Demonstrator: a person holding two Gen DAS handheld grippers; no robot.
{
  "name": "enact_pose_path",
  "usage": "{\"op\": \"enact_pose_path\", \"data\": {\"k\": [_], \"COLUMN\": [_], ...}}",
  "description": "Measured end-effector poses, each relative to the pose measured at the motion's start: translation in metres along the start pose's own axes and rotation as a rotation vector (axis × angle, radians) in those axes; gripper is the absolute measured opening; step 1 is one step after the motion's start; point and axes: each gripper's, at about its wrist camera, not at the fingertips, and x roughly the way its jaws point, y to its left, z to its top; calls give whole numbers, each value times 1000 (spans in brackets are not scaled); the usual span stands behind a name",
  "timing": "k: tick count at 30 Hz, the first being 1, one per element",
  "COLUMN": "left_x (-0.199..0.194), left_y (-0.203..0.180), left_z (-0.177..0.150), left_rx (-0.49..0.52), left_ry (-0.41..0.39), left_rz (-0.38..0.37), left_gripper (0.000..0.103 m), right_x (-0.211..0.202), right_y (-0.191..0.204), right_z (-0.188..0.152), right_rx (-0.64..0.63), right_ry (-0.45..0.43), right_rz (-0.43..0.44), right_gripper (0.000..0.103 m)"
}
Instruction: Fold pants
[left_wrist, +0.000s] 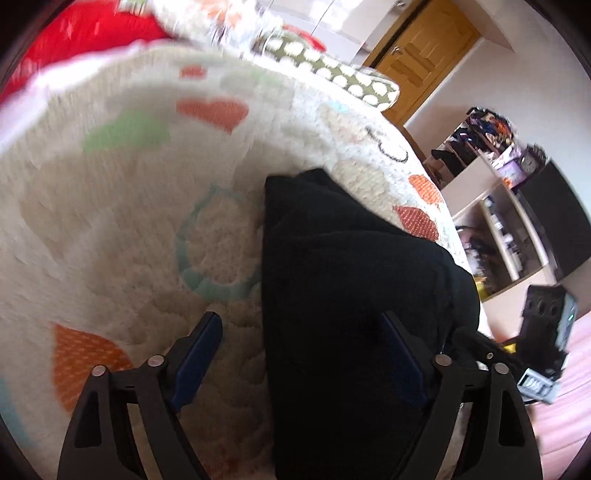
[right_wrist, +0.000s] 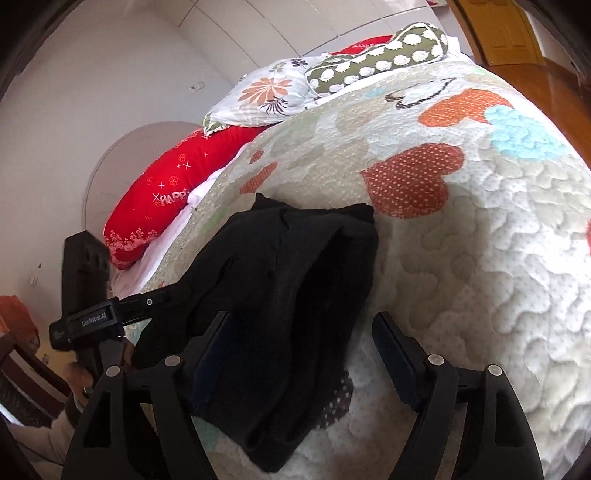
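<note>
Both grippers spread, gripping nothing: black pants (right_wrist: 280, 295) lie bunched on the quilt (right_wrist: 480, 258) between right gripper (right_wrist: 301, 354) fingers and under left gripper's (left_wrist: 301, 354) right finger; flatten edges before next fold.

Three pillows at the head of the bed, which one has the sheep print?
The olive-green pillow, farthest right in the right wrist view, covered in white sheep. The red pillow bears white sparkles and lettering; the white pillow between them has flowers.
</note>
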Motion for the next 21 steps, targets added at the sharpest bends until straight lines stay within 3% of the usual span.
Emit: {"op": "enact_pose_path", "data": {"k": [2,4,6,7,9,11,13,21], "left_x": [4,9,13,13,11,6,-5,-62], "left_y": [7,4,-3,-6,-9,-10,-11,4], "left_z": [4,7,8,9,11,13,19,64], "left_rx": [-20,18,76,97,111,126,142,180], "left_ry": [-19,-22,-24,-19,-20,-23,-28,-177], "left_rz": [-33,-14,17,-7,-19,-22,-33,31], "left_gripper": [91,90,76,56,46,30,25,25], "right_x": [5,14,21,20,13,7,2,23], "right_y": [2,5,9,8,7,11,19,69], "right_z": [2,3,4,4,5,5,10,61], "right_rx": [-15,-31,-47,-40,-15,-12,-29,-82], "right_ry": [-4,13,29,25,3,-12,-24,-81], "right_rz": [24,27,12,20,41,57,57,139], "right_gripper": [77,63,47,44,34,33,33,32]}}
